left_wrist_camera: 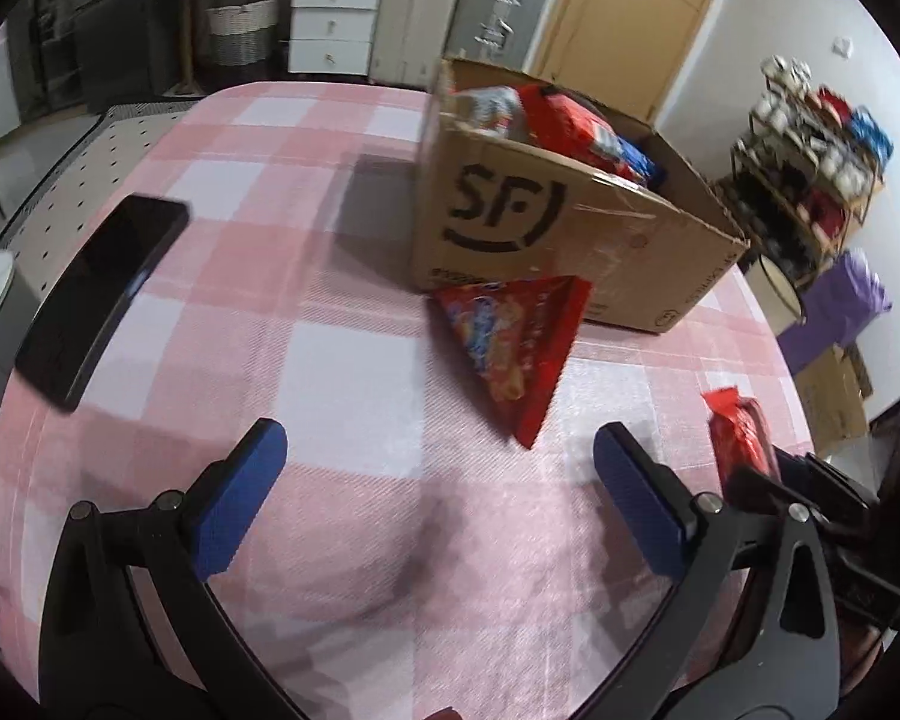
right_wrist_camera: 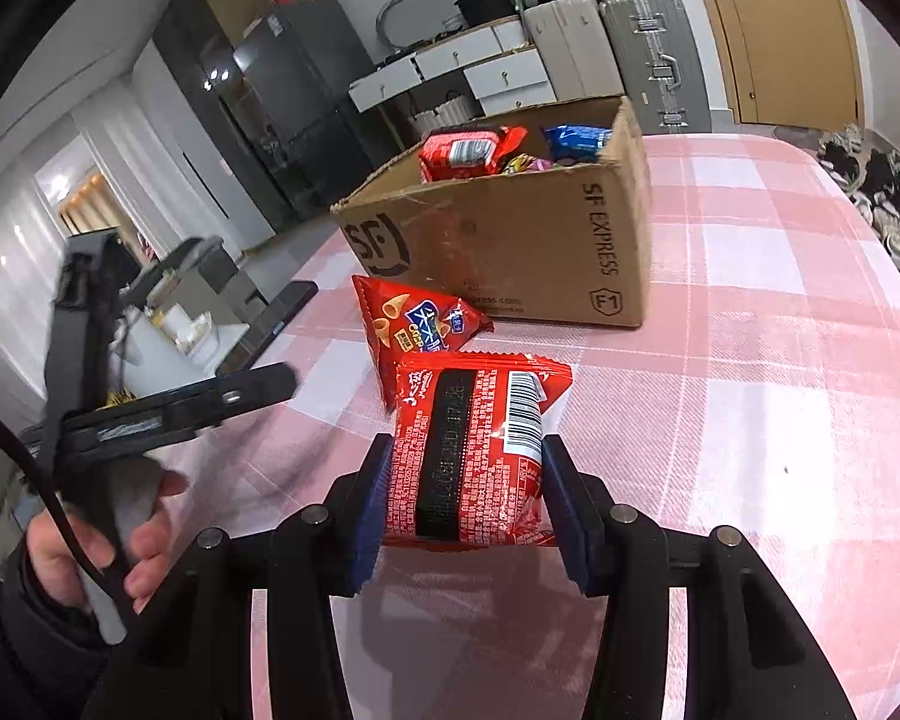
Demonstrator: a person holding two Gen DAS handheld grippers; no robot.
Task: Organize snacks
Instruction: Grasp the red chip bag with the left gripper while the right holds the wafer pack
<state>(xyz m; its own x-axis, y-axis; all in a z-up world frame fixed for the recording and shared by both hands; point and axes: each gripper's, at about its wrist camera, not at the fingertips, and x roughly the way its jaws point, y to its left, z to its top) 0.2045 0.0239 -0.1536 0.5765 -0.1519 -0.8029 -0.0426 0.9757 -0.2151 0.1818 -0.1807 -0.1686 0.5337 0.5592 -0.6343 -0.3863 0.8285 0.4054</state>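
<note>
On the pink-checked tabletop point(left_wrist_camera: 342, 360) my two tools sit over its near part. My right gripper point(right_wrist_camera: 465, 480) pinches a red snack packet point(right_wrist_camera: 480, 450) between its blue pads point(right_wrist_camera: 371, 510), the packet's back toward the lens, with a barcode and a dark seam strip showing. It is lifted off the cloth; its shadow falls below it.

My left gripper point(left_wrist_camera: 438, 474) hangs with its jaws spread wide and nothing between them, only bare cloth.

Beyond both tools stands the cardboard box point(right_wrist_camera: 510, 252), printed SF, toward the far side of the tabletop. A triangular red crisp bag point(left_wrist_camera: 516, 348) lies on the cloth just in front of the box, one corner against its wall.

The right wrist view alone looks into the box mouth: a red packet point(right_wrist_camera: 468, 153), a blue packet point(right_wrist_camera: 576, 138) and some smaller wrappers are in there. It also shows my left hand point(right_wrist_camera: 108, 528) round the handle of the left tool, seen from the side and blurred. The left wrist view instead shows the black phone point(left_wrist_camera: 102, 294) lying near the tabletop's left edge, which the other view catches only as a dark slab. It sees the held packet merely as a red sliver at its right.
</note>
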